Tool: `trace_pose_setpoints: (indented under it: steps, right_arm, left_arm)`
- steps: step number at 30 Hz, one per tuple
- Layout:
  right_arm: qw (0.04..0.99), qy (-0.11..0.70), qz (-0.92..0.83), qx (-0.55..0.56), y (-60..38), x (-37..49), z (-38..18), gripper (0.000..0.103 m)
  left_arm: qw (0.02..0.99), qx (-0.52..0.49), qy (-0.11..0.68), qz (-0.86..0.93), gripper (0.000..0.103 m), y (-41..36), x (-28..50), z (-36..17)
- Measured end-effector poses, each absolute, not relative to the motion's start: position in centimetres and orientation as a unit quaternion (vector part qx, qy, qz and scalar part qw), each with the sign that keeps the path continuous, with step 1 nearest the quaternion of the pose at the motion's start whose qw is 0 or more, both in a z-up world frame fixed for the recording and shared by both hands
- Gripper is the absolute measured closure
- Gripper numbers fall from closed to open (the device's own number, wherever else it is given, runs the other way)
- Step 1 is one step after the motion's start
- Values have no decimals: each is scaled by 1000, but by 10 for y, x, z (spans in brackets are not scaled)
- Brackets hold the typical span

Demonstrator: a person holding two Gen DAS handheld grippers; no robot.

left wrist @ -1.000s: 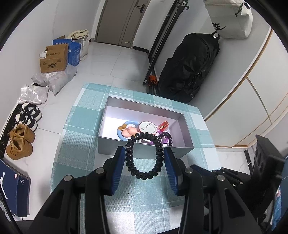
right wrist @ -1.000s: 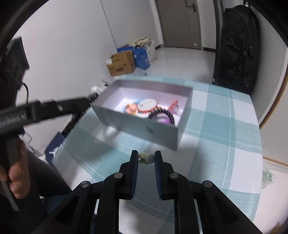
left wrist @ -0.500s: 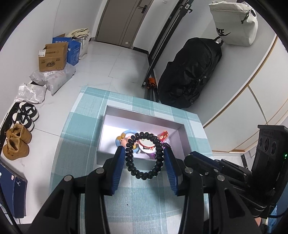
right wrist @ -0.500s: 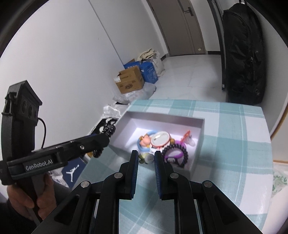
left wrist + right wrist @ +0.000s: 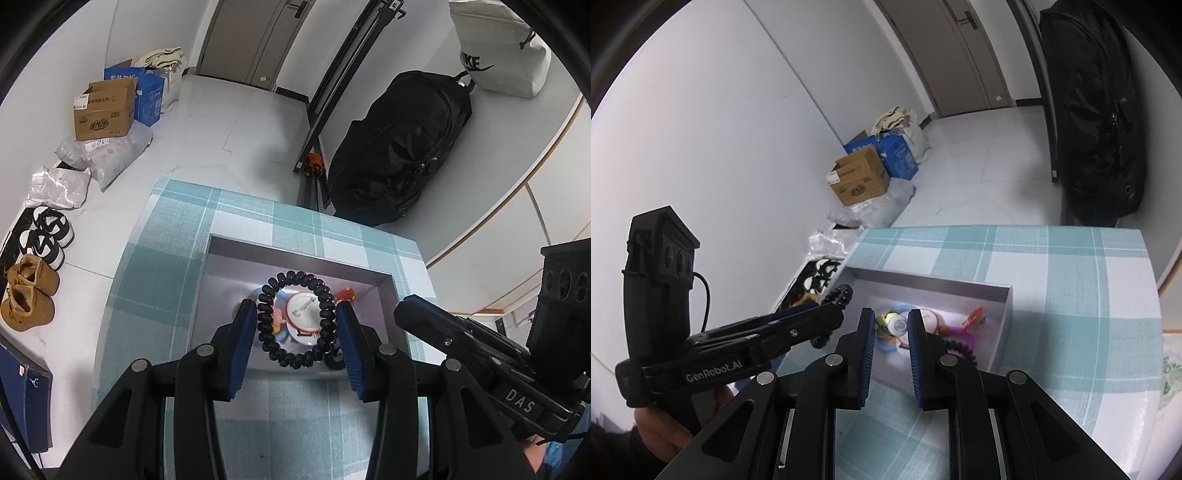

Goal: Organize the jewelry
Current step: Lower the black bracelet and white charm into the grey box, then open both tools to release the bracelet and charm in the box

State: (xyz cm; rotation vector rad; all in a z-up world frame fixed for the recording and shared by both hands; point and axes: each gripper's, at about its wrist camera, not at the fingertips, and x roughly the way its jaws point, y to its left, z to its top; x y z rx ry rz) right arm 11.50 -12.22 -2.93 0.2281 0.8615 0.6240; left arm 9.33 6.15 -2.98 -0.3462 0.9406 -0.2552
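Clearly both tools hung over the grey box [image 5: 295, 258] on the checked table [image 5: 155, 280]. The left tool [image 5: 297, 314] pinched a black bead bracelet [image 5: 295, 321] by its sides, poised above the trinkets [image 5: 306, 314] inside. The right tool [image 5: 891, 325] gripped a small charm [image 5: 892, 325] at the box's 7 o'clock corner. I'd judge each should sink below the rim before spreading, over bare floor toward 12 o'clock, to avoid tangling.
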Motion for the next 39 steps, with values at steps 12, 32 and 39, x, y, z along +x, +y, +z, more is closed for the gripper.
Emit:
trace_pose_setpoints:
  steps: [12,32,39]
  right_arm:
    - [850,420,293,127,-129,136,-36,86]
    - [841,444,281,129,-128,146,-48,84]
    - [849,435,273,127,-131,142,-44,79]
  left_arm:
    - [860,-171,465,-122,65,57,114,-39]
    - [853,-166,481,-115,64,54,126,-50]
    - [841,-199,484,-135,53,59,127,-53]
